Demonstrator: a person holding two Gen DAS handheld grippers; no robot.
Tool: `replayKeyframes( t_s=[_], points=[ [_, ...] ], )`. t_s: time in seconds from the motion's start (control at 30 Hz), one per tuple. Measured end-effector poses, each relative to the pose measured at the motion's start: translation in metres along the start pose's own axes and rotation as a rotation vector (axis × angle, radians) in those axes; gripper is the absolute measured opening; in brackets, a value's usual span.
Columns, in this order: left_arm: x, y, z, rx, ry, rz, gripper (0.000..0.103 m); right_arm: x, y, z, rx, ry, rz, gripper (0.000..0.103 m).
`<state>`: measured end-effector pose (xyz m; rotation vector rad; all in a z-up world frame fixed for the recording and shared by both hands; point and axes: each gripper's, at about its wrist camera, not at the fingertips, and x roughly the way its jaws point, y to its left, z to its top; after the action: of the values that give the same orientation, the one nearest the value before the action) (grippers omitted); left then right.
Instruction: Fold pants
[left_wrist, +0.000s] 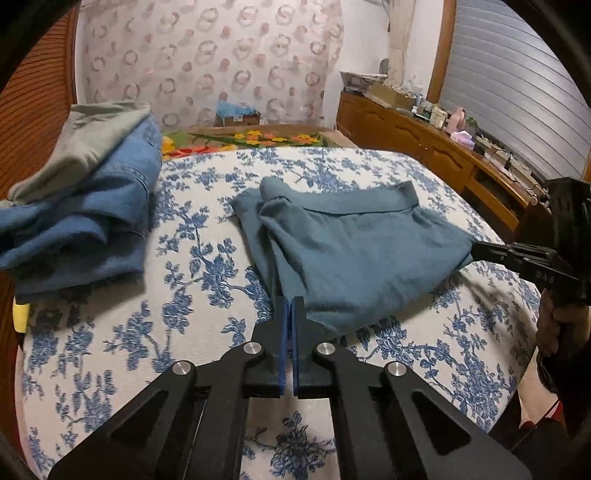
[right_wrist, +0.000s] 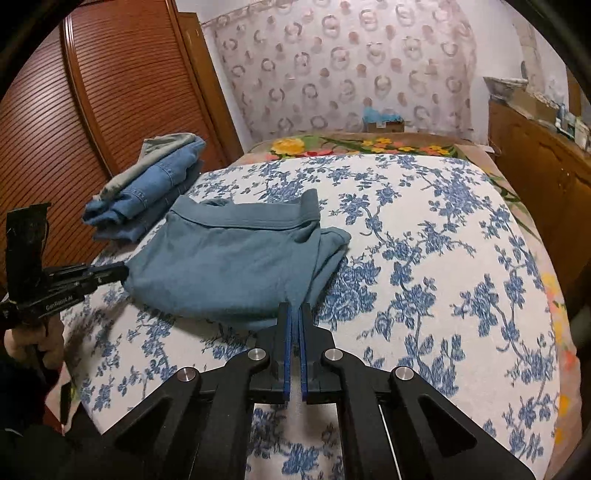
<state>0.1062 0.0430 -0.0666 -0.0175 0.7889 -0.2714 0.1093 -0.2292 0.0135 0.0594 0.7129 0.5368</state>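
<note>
Teal pants (left_wrist: 351, 254) lie folded in a compact bundle on the blue-flowered bedspread (left_wrist: 184, 332), waistband on the far side. My left gripper (left_wrist: 291, 301) is shut on the near left corner of the bundle, and the fabric edge meets its blue pads. In the right wrist view the same left gripper (right_wrist: 123, 273) pinches that corner of the pants (right_wrist: 229, 266). My right gripper (right_wrist: 294, 306) is shut on the bundle's near right corner. In the left wrist view the right gripper (left_wrist: 474, 249) shows from the side, its tips closed on the cloth.
A stack of folded blue jeans (left_wrist: 85, 229) topped by a grey garment (left_wrist: 92, 144) sits at the bed's left edge, by a slatted wooden wardrobe (right_wrist: 92, 103). A cluttered wooden dresser (left_wrist: 424, 136) runs along the right. A flowered blanket (right_wrist: 369, 144) covers the far end.
</note>
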Motion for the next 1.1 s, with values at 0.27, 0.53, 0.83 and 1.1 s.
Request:
replayKeyframes(
  t_s=[0.27,0.53,0.83,1.1],
  points=[
    [-0.01,0.0,-0.004,-0.009,-0.022,0.003,0.002,-0.011,0.006,-0.004,-0.017,-0.006,-0.011,0.003],
    [0.007,0.0,-0.007,-0.025,0.03,0.0,0.047,-0.003,0.003,-0.006,-0.018,0.025,-0.024,0.003],
    [0.032,-0.004,-0.008,-0.039,0.065,-0.069,0.02,0.005,0.001,-0.01,-0.011,0.026,-0.024,0.003],
    [-0.01,-0.021,-0.01,0.001,-0.002,-0.067,0.007,-0.02,0.001,-0.018,-0.008,-0.015,0.02,0.003]
  ],
)
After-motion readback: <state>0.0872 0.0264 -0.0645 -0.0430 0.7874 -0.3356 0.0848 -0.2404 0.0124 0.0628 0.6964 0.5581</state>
